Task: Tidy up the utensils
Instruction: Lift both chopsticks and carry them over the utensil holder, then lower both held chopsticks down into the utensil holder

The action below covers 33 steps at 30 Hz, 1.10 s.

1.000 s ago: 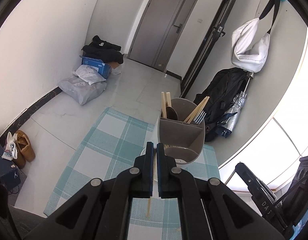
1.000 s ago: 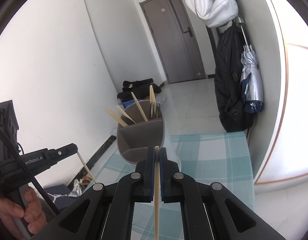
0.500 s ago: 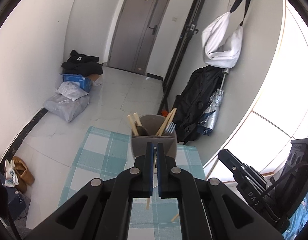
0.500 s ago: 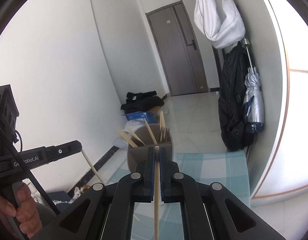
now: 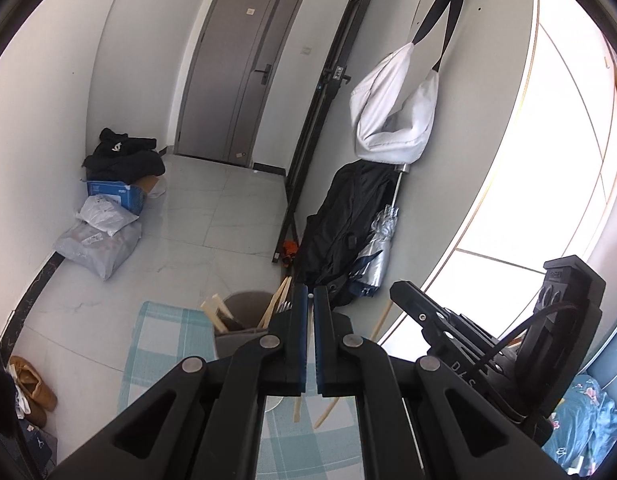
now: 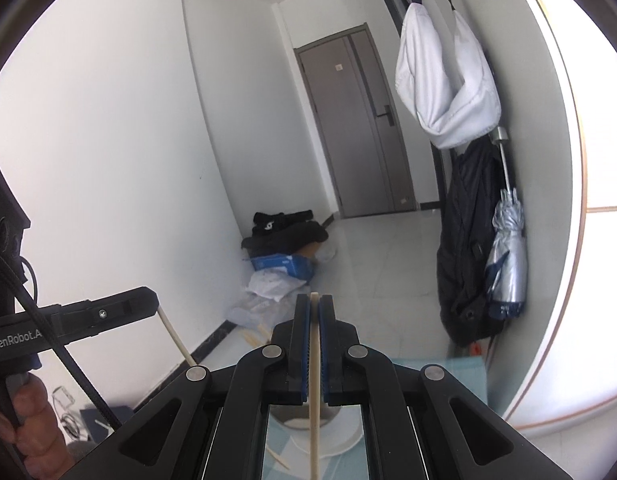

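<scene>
Pale glossy floor tiles (image 5: pixel 212 216) run back to a grey door (image 5: pixel 244 72), with white walls on both sides. On the table lies a cloth (image 5: pixel 164 336) checked in teal and white, soft and flat. A grey plastic utensil holder (image 5: pixel 244 320), rounded with inner dividers, stands on it. Several wooden chopsticks (image 5: pixel 216 312) and what looks like a metal fork lean in its compartments, their ends fanning upward; which compartment each sits in is hidden by the gripper.

Black, hard plastic with blue pads, the left gripper (image 5: pixel 310 308) has its fingers drawn nearly together around a thin pale chopstick (image 5: pixel 297 408), whose lower end pokes out below the fingers over the cloth. From the right wrist view this same stick (image 6: pixel 176 336) slants down and to the right from the left gripper's tip (image 6: pixel 148 304).

The right gripper (image 6: pixel 314 312) is clamped on a second chopstick (image 6: pixel 314 400), a straight, smooth, cream-coloured rod. Its long axis runs along the fingers, one end just past the tips and the rest passing back toward the camera. Below it sits a white round dish (image 6: pixel 328 444) and a loose stick (image 6: pixel 278 458) on the cloth.

A white cloth bag (image 6: pixel 448 92), a black coat (image 6: pixel 464 260) and a folded silver umbrella (image 6: pixel 508 256) hang by the wall.
</scene>
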Motion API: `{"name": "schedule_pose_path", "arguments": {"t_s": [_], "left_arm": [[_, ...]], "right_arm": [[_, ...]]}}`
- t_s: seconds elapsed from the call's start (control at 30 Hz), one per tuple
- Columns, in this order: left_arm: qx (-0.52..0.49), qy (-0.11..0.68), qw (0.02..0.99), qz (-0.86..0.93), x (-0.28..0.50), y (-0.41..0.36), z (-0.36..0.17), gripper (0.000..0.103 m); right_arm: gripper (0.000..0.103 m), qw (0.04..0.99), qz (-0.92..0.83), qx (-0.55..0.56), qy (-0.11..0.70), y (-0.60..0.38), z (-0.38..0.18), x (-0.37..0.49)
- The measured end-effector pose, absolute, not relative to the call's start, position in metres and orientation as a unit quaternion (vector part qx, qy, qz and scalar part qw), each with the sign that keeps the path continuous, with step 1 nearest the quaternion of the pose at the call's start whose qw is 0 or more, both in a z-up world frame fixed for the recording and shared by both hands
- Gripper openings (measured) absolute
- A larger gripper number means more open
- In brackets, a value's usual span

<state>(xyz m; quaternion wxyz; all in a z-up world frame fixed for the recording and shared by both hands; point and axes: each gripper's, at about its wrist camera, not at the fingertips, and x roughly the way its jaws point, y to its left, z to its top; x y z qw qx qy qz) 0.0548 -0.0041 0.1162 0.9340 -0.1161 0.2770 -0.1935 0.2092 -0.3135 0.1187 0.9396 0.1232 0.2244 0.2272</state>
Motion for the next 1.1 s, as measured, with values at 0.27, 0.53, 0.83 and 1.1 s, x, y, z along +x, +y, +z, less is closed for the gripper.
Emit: {"name": "schedule_pose_path", "arguments": {"t_s": [0.27, 0.53, 0.83, 1.1], "left_arm": [[-0.14, 0.264, 0.933, -0.201, 0.086, 0.007, 0.148, 0.0], [-0.141, 0.248, 0.94, -0.188, 0.119, 0.025, 0.161, 0.0], [-0.142, 0.262, 0.939, -0.171, 0.157, 0.034, 0.134, 0.0], [-0.134, 0.287, 0.932, -0.179, 0.174, 0.033, 0.104, 0.0]], "right_arm": [[0.003, 0.947, 0.23, 0.116, 0.192, -0.311, 0.157, 0.246], [0.003, 0.951, 0.238, 0.109, 0.166, -0.292, 0.177, 0.281], [0.004, 0.954, 0.229, 0.112, 0.156, -0.271, 0.167, 0.318], [0.004, 0.949, 0.244, 0.113, 0.166, -0.257, 0.139, 0.336]]}}
